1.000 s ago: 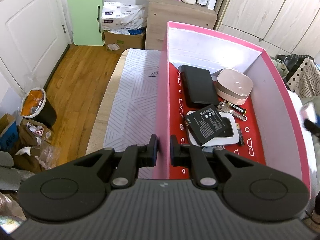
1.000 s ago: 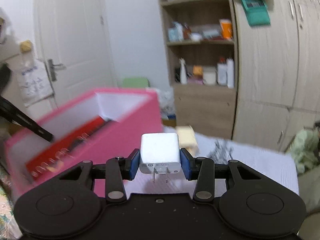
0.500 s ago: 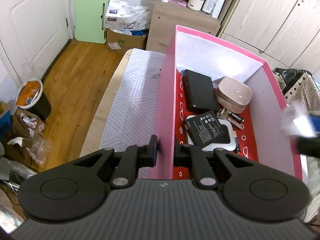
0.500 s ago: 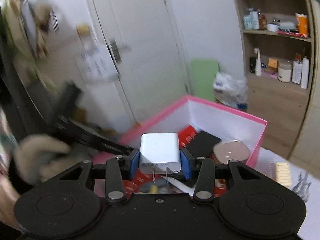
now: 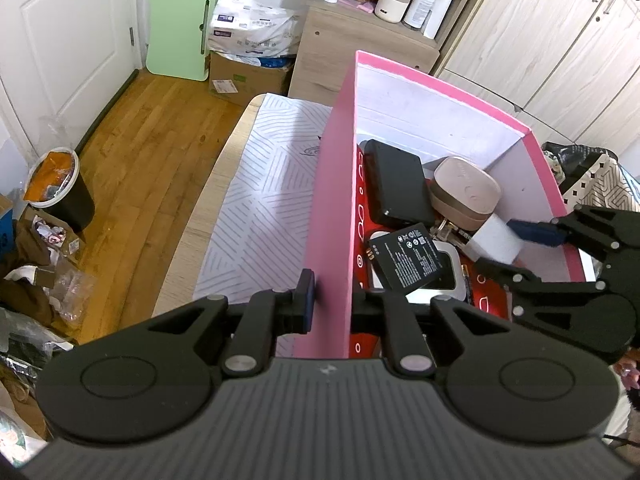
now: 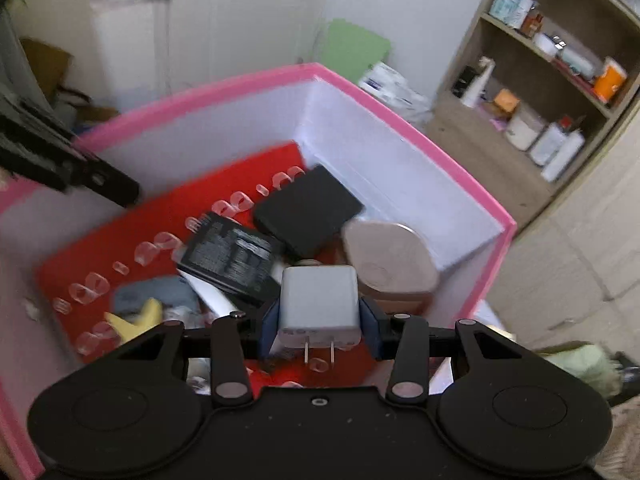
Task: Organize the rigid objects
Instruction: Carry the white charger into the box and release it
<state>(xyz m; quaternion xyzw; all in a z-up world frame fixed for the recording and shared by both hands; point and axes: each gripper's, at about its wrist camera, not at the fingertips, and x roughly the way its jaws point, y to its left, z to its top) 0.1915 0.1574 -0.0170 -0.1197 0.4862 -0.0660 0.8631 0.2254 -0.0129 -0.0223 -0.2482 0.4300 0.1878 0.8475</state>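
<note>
Swinging in from outside the box a second ago, the right gripper (image 6: 319, 334) now hangs over the open pink cardboard box with white inner walls and a red floor (image 5: 332, 216), carrying the white square plug-in charger (image 6: 318, 304) with its two metal prongs pointing back toward the camera. Its jaws have just been opening a touch, and the charger sits between the blue pads, which look to be at its sides yet; from the left wrist view the charger (image 5: 496, 238) shows above the box's right-hand part, beside the rounded beige two-tone case (image 5: 464, 194). Over on the other side, the left gripper (image 5: 331, 300) straddles the box's near pink wall, one finger outside and one inside, jaws clenched on that wall though the outer pad seems barely off it. Inside the box lie a flat matte black rectangular power bank (image 5: 396, 184) and a slim black phone battery with white printed text and symbols (image 5: 408, 260), its print too small to read, resting atop a white rounded-square device with a dark face (image 5: 448, 276). A thin AA-style battery (image 5: 466, 284) lies by that device. White loop patterns run along the red floor, not readable as words. The box stands on a white cloth with grey line pattern (image 5: 264, 208) covering the counter (image 5: 200, 216). A white paper package with blue print (image 5: 252, 28) sits on a cardboard carton by the wall, lettering unreadable.
</note>
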